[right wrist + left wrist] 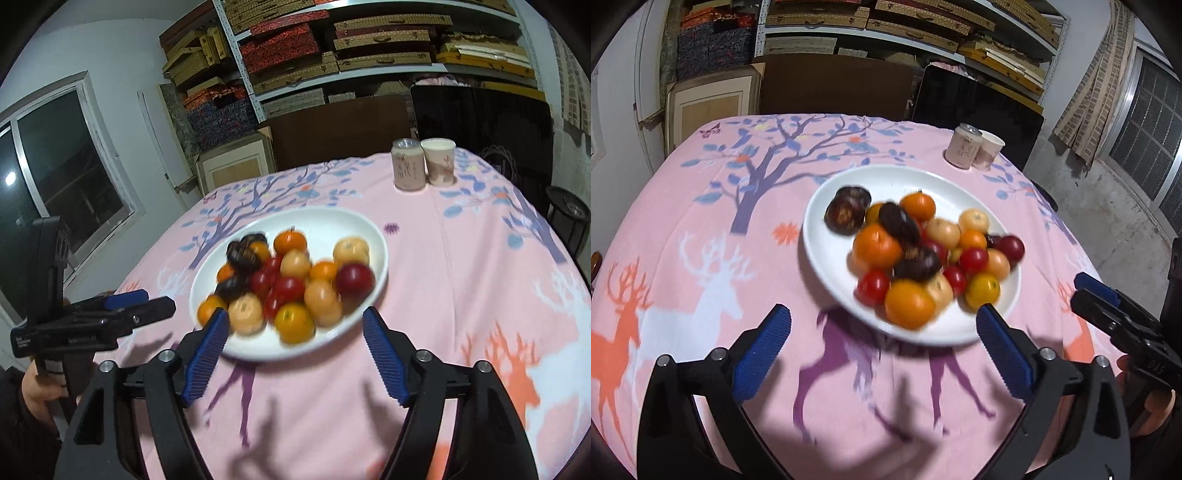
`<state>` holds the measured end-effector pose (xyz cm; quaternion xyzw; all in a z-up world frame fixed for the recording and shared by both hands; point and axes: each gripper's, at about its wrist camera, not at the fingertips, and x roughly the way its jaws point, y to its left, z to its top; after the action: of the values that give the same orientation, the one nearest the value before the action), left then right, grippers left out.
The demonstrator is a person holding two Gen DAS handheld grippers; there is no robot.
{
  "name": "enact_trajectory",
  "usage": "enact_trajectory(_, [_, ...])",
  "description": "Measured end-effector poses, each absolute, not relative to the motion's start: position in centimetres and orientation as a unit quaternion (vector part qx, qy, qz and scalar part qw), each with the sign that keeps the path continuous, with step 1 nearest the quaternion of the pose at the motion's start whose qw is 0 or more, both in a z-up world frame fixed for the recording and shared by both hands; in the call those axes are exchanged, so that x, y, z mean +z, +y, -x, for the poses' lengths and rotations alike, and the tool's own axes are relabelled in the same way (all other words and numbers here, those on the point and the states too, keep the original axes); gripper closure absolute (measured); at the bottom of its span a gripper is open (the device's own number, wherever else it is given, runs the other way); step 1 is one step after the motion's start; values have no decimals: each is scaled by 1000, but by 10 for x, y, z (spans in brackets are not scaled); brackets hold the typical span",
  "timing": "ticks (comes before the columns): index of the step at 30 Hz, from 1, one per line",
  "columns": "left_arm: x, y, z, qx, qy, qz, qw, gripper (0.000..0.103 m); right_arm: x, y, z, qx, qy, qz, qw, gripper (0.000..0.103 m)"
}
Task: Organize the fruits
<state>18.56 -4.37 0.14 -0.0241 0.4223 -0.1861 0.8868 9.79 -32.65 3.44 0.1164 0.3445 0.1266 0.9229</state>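
Both hand-held grippers, left and right, gape wide, empty, near plate.

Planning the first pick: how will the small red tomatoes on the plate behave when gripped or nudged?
The red tomatoes look round and glossy, so probably slippery and apt to roll. They sit piled among other fruit on the white plate, so a nudge may shift neighbours. Likely soft-skinned; grip gently.
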Motion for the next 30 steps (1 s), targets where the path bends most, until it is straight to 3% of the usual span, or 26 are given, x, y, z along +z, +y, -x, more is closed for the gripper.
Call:
enact_trajectory(8, [2, -31, -101, -183, 416, 15, 891, 5, 48, -311, -18, 105, 316, -68, 941, 4])
enact_trajectory(17, [47, -23, -21, -144, 354, 1, 924, 5, 81, -297, 42, 108, 275, -40, 955, 4])
enact_trajectory(30, [75, -25, 28, -101, 321, -5, 942, 5, 101, -296, 90, 88, 238, -15, 967, 4])
